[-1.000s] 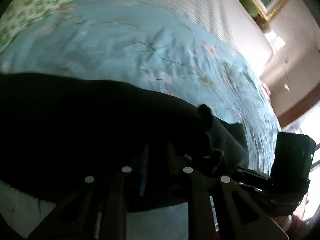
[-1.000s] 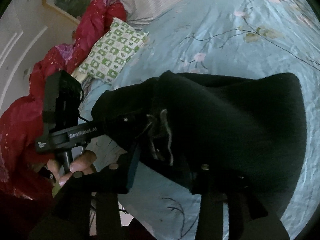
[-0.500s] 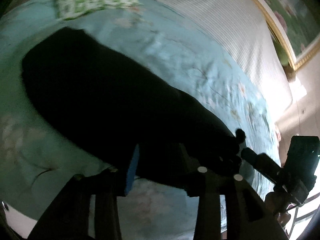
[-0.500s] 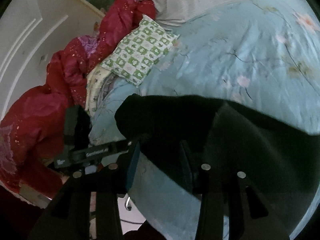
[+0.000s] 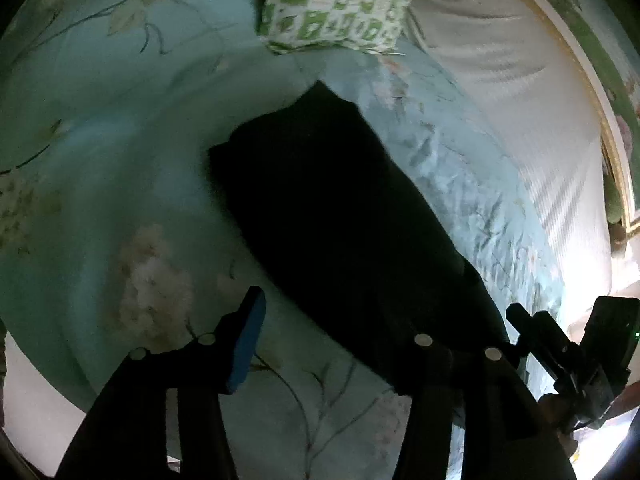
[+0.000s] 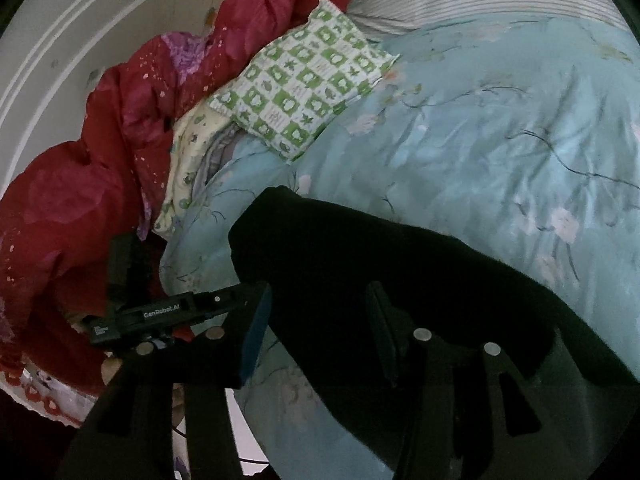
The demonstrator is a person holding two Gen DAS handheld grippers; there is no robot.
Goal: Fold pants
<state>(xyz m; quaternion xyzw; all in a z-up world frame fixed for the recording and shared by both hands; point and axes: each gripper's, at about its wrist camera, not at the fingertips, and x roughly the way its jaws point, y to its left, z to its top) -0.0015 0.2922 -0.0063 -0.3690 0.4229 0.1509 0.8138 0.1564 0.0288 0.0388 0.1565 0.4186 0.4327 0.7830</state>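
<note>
Now one pair of black pants (image 5: pixel 340 216) lies on the floral bed (image 5: pixel 100 160), below one green-checked pillow (image 5: pixel 336 4); left gripper (image 5: pixel 336 344) and right gripper (image 6: pixel 320 324) jaws both spread apart, gripping nothing.

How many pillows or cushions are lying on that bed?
1 that is clearly a pillow: the green-checked pillow lies near the head of the blue floral bedspread, beside the red quilt. A pale yellow printed fabric under it may be another; I cannot tell.
</note>
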